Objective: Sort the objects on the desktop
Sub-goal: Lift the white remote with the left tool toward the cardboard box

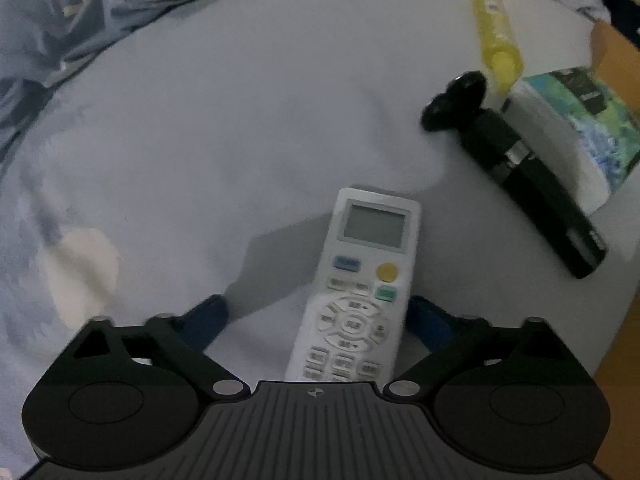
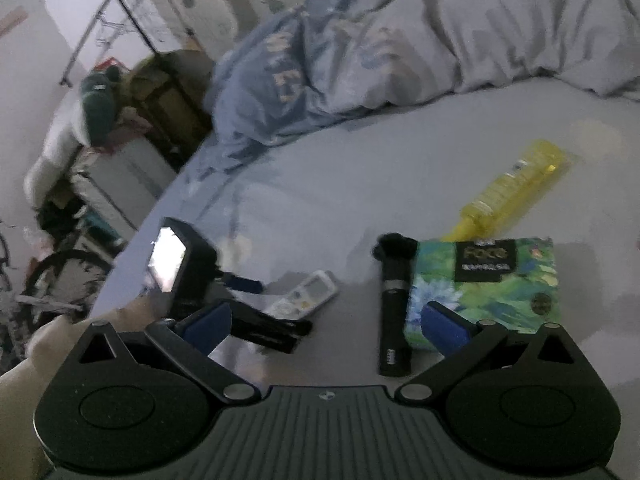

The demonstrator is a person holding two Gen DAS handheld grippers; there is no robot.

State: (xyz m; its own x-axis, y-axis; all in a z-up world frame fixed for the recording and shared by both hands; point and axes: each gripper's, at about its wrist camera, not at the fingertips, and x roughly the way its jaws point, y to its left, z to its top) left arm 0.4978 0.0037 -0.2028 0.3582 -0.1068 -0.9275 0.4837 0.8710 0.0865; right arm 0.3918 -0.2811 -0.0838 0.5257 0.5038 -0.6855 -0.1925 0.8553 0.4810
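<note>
1. A bedroom in a home, dimly lit; the working surface is a bed covered by a pale sheet point(image 2: 320, 184).
2. A rumpled duvet point(image 2: 500, 28) and a blue printed garment point(image 2: 276, 76) lie heaped at the far side.
3. At far left stand a metal clothes rack point(image 2: 120, 20), piled bags point(image 2: 168, 88) and general floor clutter.

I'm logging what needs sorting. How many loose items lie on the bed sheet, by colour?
White: 1, the remote
Black: 1, the shaver
Yellow: 1, the bottle
Green-blue: 1, the tissue pack
Total: 4
</note>
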